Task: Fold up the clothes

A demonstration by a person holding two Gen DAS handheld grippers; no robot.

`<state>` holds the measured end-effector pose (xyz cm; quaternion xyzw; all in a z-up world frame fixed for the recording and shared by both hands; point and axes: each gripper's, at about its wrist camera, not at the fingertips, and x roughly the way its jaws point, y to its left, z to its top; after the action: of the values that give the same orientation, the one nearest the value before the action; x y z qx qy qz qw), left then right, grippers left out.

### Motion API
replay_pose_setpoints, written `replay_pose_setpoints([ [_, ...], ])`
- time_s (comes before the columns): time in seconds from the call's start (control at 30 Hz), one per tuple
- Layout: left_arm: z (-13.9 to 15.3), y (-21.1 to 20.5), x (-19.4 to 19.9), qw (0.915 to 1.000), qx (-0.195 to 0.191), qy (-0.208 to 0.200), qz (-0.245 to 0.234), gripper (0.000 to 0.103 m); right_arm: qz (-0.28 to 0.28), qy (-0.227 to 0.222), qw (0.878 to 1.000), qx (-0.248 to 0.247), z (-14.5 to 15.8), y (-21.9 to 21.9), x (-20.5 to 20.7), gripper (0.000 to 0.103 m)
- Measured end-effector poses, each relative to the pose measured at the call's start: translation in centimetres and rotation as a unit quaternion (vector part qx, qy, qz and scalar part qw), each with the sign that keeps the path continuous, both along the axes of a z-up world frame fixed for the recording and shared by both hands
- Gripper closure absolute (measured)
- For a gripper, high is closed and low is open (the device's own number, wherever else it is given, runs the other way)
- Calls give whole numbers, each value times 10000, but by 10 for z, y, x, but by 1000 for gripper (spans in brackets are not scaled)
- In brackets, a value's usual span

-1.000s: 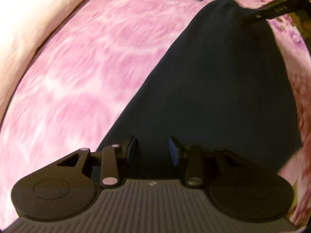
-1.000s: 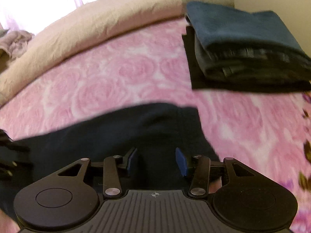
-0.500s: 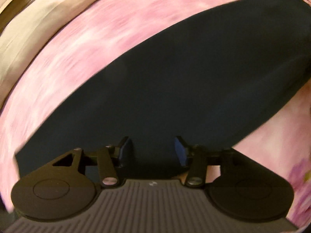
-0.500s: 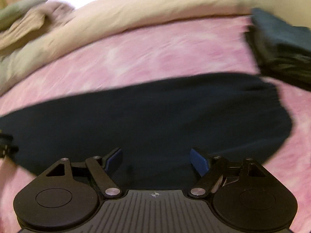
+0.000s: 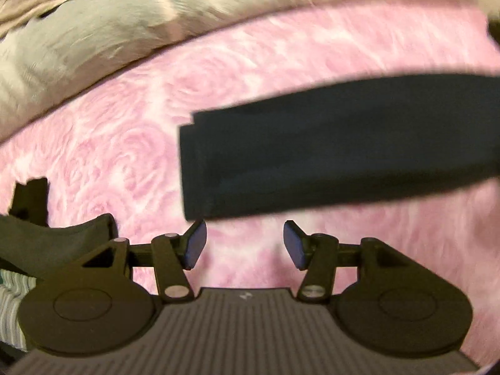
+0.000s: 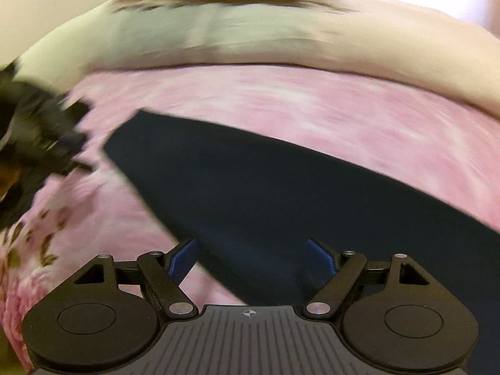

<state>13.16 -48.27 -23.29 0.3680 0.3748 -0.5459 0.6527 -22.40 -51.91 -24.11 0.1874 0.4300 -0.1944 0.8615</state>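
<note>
A dark navy garment (image 5: pixel 337 147) lies flat as a long folded strip on the pink rose-patterned bedspread (image 5: pixel 131 131). In the left wrist view its squared end sits just beyond my left gripper (image 5: pixel 244 244), which is open and empty over the bedspread. The right wrist view shows the same garment (image 6: pixel 281 193) running diagonally, with my right gripper (image 6: pixel 252 259) open low over its near part and nothing held. At the left edge of that view the other gripper (image 6: pixel 34 137) shows blurred.
A beige and grey quilt (image 5: pixel 103 31) is bunched along the far side of the bed (image 6: pixel 250 31). A dark cloth and striped fabric (image 5: pixel 12 284) lie at the lower left of the left wrist view. Both views are motion-blurred.
Both grippers have pulled back and swung leftward; their jaws have widened. The navy garment, held loosely before, now lies released as a long strip. The folded stack is out of view.
</note>
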Motion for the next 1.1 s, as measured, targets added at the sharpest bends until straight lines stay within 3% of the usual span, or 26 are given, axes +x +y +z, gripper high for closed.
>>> replay_pose_setpoints([
  [0.2,-16,-9,51,9944,-186,847,609,57,675,77,9976,-125,-14,33,73,23],
  [0.27,-25,-16,63,9898,-192,1174,783,65,632,162,9978,-137,-15,32,74,23],
  [0.33,-34,-23,76,9839,-197,1499,957,86,589,248,9978,-149,-17,31,76,23],
  [0.37,-38,-27,82,9806,-196,1652,1040,88,567,291,9978,-155,-18,31,77,23],
  [0.43,-37,-29,86,9813,-125,1641,996,100,523,377,9978,-167,-20,30,78,23],
  [0.6,-12,-20,91,9880,-558,1275,669,99,415,591,9972,-198,-24,27,82,23],
  [0.73,-37,-20,89,9889,-269,1299,674,98,398,717,9965,-144,-28,28,86,23],
  [0.8,-38,-21,94,9856,-269,1454,826,98,462,724,9961,-192,-28,31,91,23],
  [0.87,-35,-19,101,9828,-277,1574,921,90,635,712,9950,-301,-28,38,99,23],
  [0.93,-30,-15,108,9818,-319,1605,965,69,891,709,9924,-471,-28,48,110,23],
  [0.97,-27,-11,111,9804,-364,1647,1016,67,1000,704,9910,-540,-29,52,115,23],
  [1.03,-25,-3,119,9754,-365,1803,1217,76,1055,671,9906,-550,-30,57,121,23],
  [1.1,-28,1,124,9707,-337,1972,1332,76,1109,638,9902,-559,-31,62,127,23],
])
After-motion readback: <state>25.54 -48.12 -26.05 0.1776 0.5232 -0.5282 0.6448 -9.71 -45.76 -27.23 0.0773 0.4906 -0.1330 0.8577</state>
